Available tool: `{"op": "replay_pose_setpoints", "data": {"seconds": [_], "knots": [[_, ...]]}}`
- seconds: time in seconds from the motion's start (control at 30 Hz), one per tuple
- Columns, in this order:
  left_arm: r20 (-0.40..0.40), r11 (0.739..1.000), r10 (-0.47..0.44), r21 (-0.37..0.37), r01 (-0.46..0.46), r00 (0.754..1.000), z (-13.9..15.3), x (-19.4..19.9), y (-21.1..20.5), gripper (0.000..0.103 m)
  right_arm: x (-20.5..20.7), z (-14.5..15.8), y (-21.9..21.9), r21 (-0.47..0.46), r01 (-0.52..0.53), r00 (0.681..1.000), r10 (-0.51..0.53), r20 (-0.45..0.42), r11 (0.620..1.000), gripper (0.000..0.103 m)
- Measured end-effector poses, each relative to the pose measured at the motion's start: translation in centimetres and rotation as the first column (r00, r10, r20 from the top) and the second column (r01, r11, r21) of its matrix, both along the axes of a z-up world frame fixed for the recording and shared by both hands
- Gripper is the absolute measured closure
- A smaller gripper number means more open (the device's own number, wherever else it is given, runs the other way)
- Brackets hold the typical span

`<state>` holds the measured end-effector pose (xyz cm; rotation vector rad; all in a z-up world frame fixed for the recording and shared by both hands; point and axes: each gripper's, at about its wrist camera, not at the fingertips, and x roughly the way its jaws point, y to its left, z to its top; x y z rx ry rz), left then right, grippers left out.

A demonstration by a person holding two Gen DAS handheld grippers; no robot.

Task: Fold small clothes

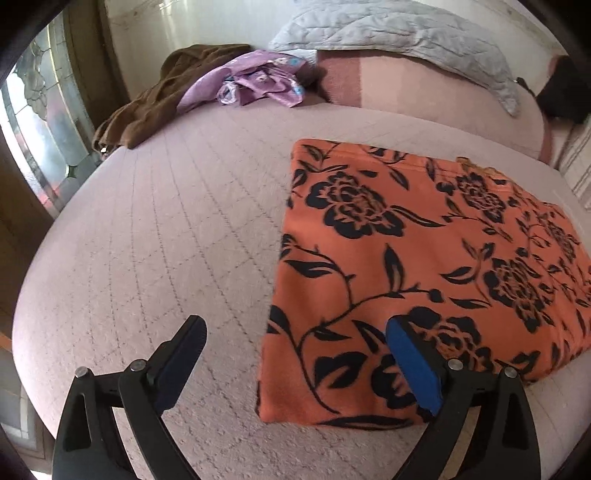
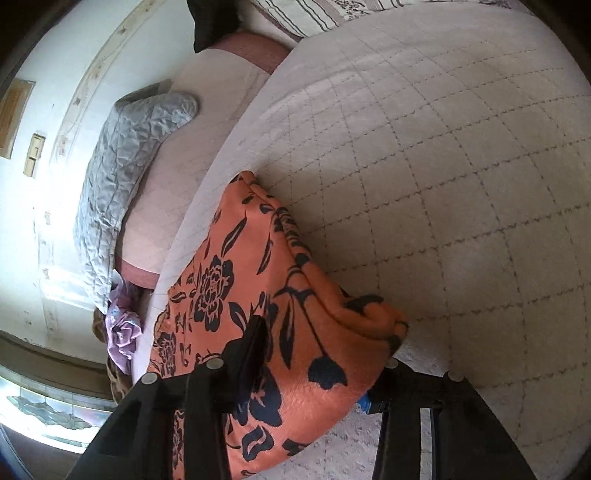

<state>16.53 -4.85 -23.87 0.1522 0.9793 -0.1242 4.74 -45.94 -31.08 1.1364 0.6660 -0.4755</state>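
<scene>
An orange garment with black flowers (image 1: 406,240) lies folded into a flat rectangle on the pale quilted bed (image 1: 147,240). My left gripper (image 1: 295,323) hangs open and wide just above the garment's near left edge. Its blue-padded finger (image 1: 413,365) is over the cloth, the other finger over bare quilt, and nothing is gripped. In the right wrist view the same orange garment (image 2: 229,266) is bunched and raised at its near right corner. My right gripper (image 2: 325,347) is shut on that thick fold. Cloth hides most of its right finger.
A brown garment (image 1: 159,99) and a crumpled purple one (image 1: 258,81) lie at the far left of the bed. A grey quilted cover (image 1: 388,33) lies on a pink bolster (image 1: 406,85) at the head. The bed edge and a window (image 1: 37,129) are to the left.
</scene>
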Motion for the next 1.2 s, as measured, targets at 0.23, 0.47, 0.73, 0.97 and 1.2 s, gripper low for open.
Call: {"op": "replay_pose_setpoints", "data": {"seconds": [0.23, 0.47, 0.73, 0.97, 1.2], "knots": [[0.059, 1.000, 0.017, -0.027, -0.015, 0.998, 1.9, -1.2, 1.1, 0.005, 0.5, 0.8, 1.2, -0.063, -0.019, 1.000, 0.019, -0.002, 0.998, 0.046], [0.101, 0.996, 0.056, -0.073, -0.049, 0.993, 3.3, -0.9, 2.9, 0.005, 0.8, 2.4, 2.0, -0.199, -0.053, 0.998, 0.044, -0.045, 0.979, 0.068], [0.095, 0.991, 0.089, -0.113, -0.078, 0.991, 4.0, -0.9, 5.0, 0.005, 2.0, 7.5, 6.4, -0.476, -0.139, 0.990, 0.114, -0.081, 0.868, 0.071], [0.081, 0.984, 0.143, -0.123, -0.132, 0.986, 4.4, -0.3, 6.6, 0.005, 4.2, 12.2, 11.9, -0.597, -0.227, 0.970, 0.231, -0.071, 0.769, 0.072], [-0.022, 0.953, 0.287, -0.095, -0.287, 0.958, 2.9, 1.6, 10.2, 0.005, 8.2, 15.8, 20.0, -0.645, -0.345, 0.915, 0.398, -0.068, 0.682, 0.072]]}}
